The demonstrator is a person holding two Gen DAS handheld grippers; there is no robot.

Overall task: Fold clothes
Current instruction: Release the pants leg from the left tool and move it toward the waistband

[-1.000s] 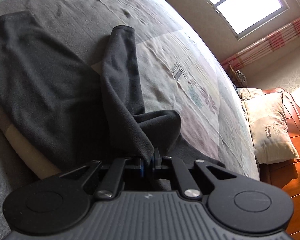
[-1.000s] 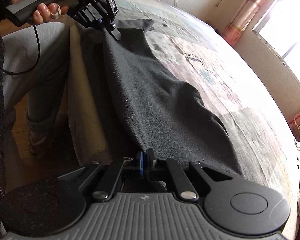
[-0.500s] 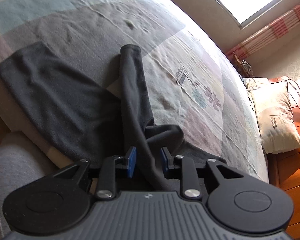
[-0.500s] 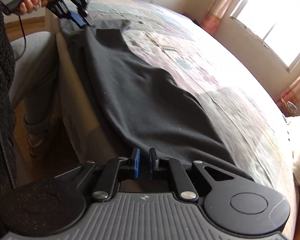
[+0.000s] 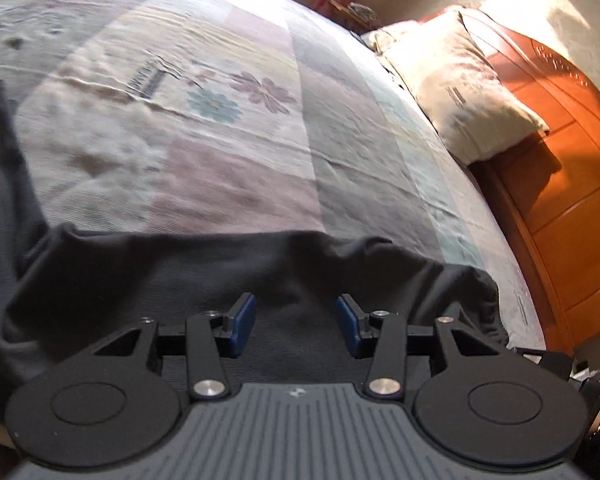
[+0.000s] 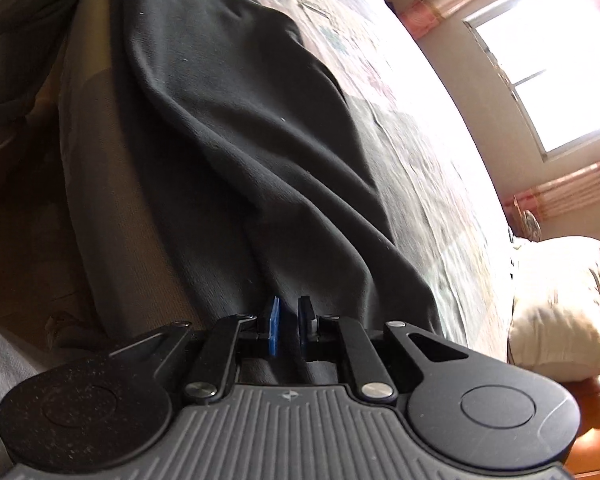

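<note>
Over the left gripper (image 5: 296, 326), whose blue pads stand apart after just opening, nothing is gripped; the dark grey fleece garment (image 5: 260, 264) lies slack beneath it on the pastel patchwork bedspread (image 5: 220, 140), soft, light and floppy, best pinched at a hem or corner. A cream pillow (image 5: 452, 84) leans on an orange wooden headboard (image 5: 560, 200). Over the right gripper (image 6: 288, 330), the pads sit barely parted with a fold of garment between them; I cannot tell if they pinch it. A bright window (image 6: 548, 76) lights the room.
</note>
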